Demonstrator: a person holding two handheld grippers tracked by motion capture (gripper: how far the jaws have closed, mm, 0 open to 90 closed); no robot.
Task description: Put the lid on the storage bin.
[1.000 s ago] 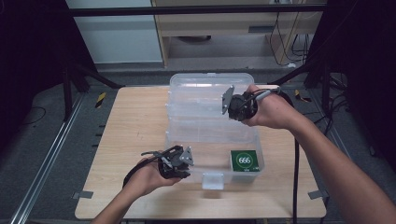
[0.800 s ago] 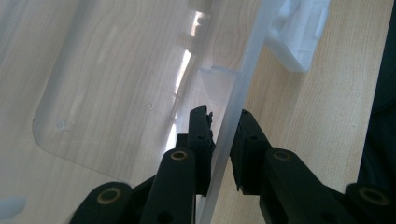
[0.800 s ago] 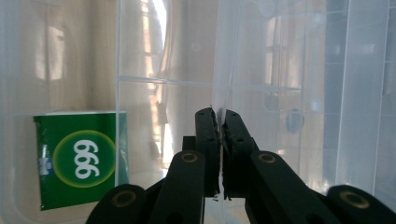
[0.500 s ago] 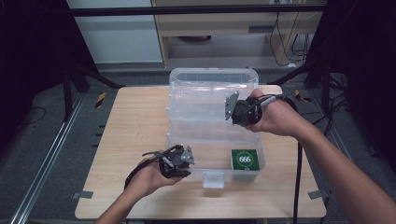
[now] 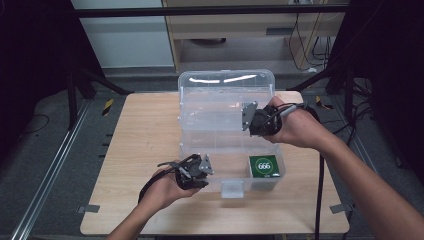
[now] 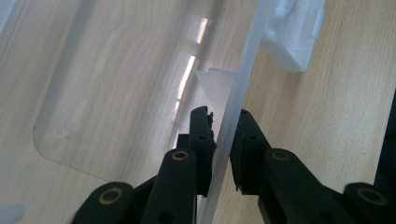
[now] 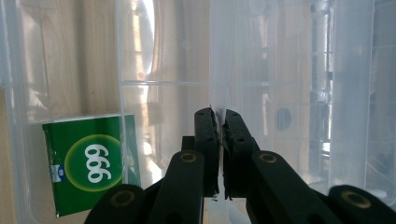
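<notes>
A clear plastic box [image 5: 181, 145] with its lid raised at the back stands on the wooden table [image 5: 140, 135]. My left gripper [image 5: 202, 167] is at the box's near left corner. In the left gripper view its jaws [image 6: 224, 116] are shut on the thin clear front wall [image 6: 247, 60], one jaw on each side. My right gripper [image 5: 247, 116] hovers over the box's right half. In the right gripper view its jaws [image 7: 217, 114] are shut on the thin upright edge of a clear insert tray [image 7: 219, 70]. A green pack marked 666 [image 5: 265, 166] [image 7: 91, 163] lies in the box's near right corner.
The box's white front latch [image 5: 232, 189] [image 6: 292, 37] hangs over the table in front of the box. Bare table lies left of the box. A cable [image 5: 320, 190] trails from the right gripper. Dark frame posts and a cabinet stand beyond the table.
The right gripper, with the clear insert in its jaws, has come slightly lower and nearer over the box. The left gripper has stayed on the front wall.
</notes>
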